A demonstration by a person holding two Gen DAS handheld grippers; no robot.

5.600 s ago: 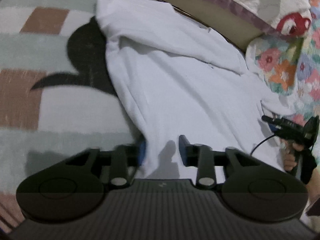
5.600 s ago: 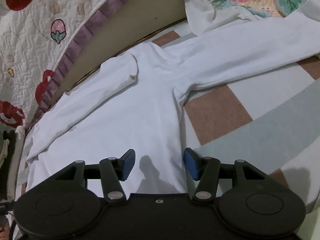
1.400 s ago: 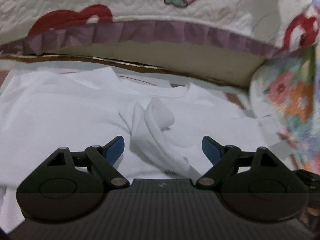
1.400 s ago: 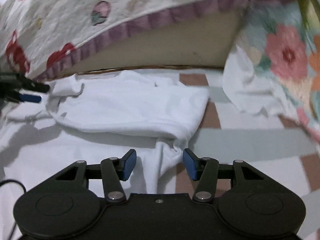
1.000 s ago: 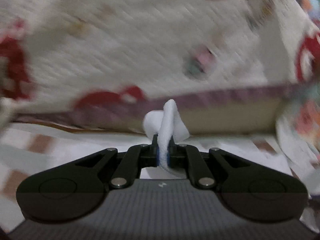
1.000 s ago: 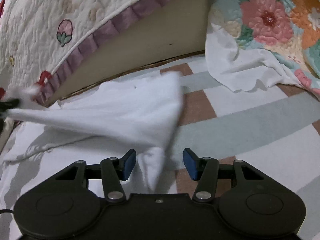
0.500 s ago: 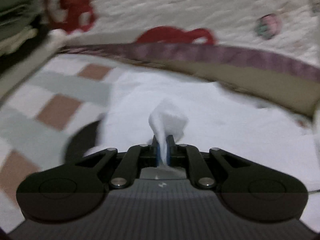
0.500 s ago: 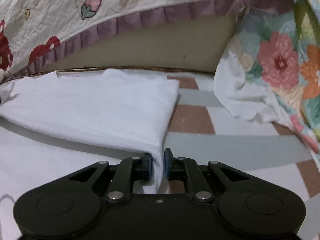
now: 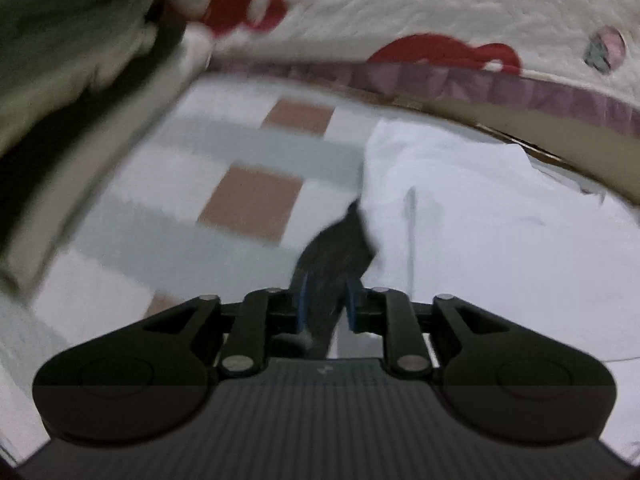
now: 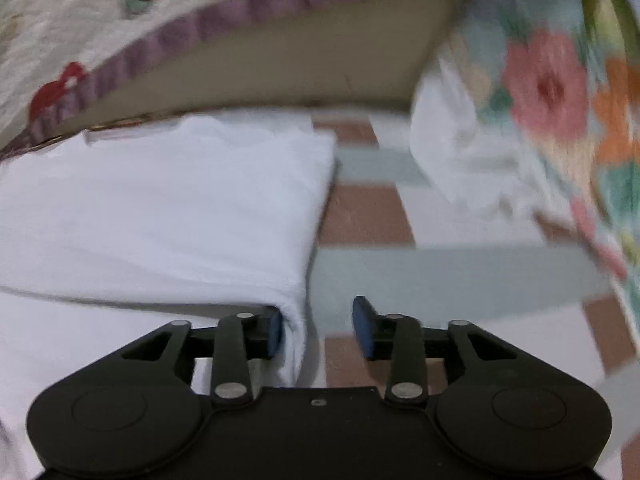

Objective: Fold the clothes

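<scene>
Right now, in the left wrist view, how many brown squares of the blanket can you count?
3: a small one far back, a large one in the middle, a sliver by the left hand-held gripper. The white shirt may hide more.

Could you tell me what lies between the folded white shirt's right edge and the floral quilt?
In the right wrist view, only bare checked blanket separates the white shirt from the floral quilt.

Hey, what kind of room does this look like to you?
Probably a bedroom: a white garment lies on a checked blanket, with a quilted spread and a floral quilt around it.
</scene>
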